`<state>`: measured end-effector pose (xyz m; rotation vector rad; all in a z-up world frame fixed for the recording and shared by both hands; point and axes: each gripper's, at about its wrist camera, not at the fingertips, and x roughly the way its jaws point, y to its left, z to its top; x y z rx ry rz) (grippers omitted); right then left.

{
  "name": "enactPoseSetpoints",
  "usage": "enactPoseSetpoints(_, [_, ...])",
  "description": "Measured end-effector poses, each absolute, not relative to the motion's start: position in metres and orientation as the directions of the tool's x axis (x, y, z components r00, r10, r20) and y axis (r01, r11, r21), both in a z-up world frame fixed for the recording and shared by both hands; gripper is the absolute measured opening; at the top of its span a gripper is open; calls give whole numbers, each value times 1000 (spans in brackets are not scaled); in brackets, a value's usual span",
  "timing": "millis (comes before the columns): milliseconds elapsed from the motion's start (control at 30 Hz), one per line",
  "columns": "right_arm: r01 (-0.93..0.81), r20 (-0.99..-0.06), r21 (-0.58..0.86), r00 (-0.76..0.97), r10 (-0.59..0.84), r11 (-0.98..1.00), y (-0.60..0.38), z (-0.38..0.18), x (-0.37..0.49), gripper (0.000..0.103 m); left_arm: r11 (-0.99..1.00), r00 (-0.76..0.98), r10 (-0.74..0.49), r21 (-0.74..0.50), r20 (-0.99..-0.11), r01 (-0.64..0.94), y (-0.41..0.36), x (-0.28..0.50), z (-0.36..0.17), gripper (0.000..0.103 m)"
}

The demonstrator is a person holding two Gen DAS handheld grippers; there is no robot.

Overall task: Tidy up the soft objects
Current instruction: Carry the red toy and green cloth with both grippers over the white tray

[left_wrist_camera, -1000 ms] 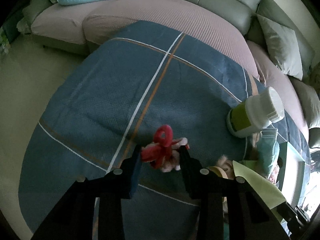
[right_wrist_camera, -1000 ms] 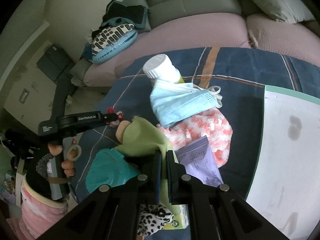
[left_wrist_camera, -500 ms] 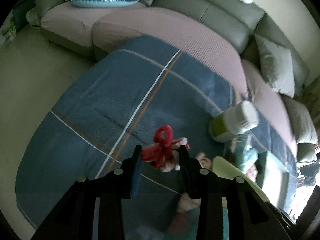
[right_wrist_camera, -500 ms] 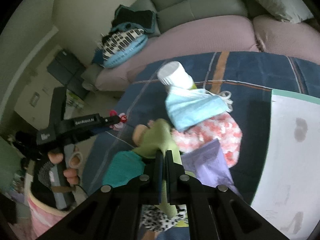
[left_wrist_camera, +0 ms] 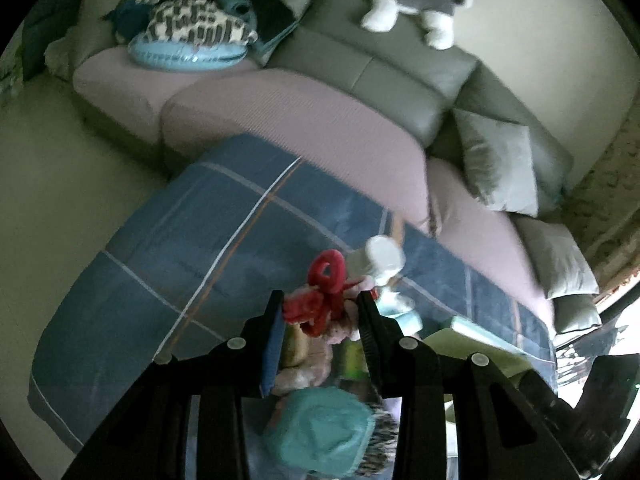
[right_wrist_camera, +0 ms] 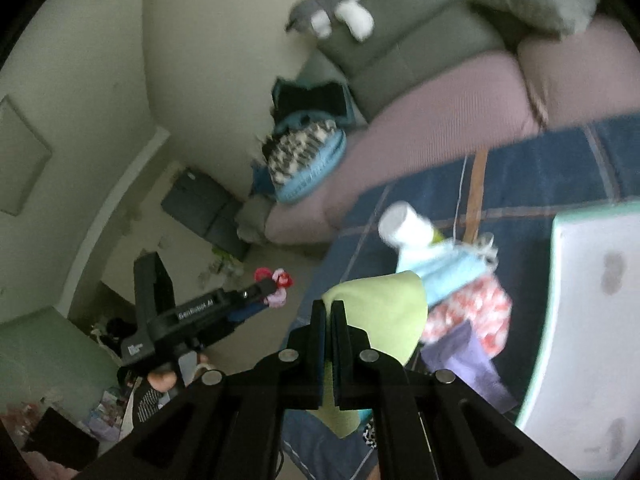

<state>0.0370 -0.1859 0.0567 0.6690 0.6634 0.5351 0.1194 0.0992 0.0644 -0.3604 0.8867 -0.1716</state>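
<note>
My left gripper (left_wrist_camera: 321, 309) is shut on a small red and pink plush toy (left_wrist_camera: 326, 292), held in the air above the blue plaid blanket (left_wrist_camera: 192, 248). The right wrist view shows the same toy (right_wrist_camera: 276, 282) at the tip of the left gripper, left of centre. My right gripper (right_wrist_camera: 330, 312) is shut on a yellow-green cloth (right_wrist_camera: 384, 312) that hangs from its tips. Below lie a light blue face mask (right_wrist_camera: 444, 270), a pink and white fuzzy piece (right_wrist_camera: 468, 312), a purple packet (right_wrist_camera: 464, 360) and a teal soft item (left_wrist_camera: 320, 428).
A white-capped bottle (right_wrist_camera: 408, 226) lies on the blanket by the mask. A white board with a green rim (right_wrist_camera: 592, 320) sits at the right. The sofa (left_wrist_camera: 360, 120) behind carries cushions, a grey and white plush cat (left_wrist_camera: 404, 0) and a blue patterned pillow (left_wrist_camera: 188, 44).
Both grippers have risen away from the blanket with their loads. The green cloth has lifted off the pile. Both views now tilt up toward the sofa back and wall.
</note>
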Motion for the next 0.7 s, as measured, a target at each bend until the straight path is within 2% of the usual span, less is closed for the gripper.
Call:
enactPoseSetpoints(233, [-199, -310, 640, 817, 487, 742, -241, 109, -13, 2, 919, 665, -352, -378, -659, 112, 58, 104, 109, 37])
enactPoseSetpoints(500, [0, -332, 556, 917, 222, 831, -303, 134, -64, 2, 892, 631, -443, -384, -637, 238, -8, 98, 120, 38])
enactPoseSetpoints(700, [102, -337, 532, 936, 100, 840, -344, 136, -87, 2, 875, 585, -483, -375, -651, 306, -56, 94, 115, 38])
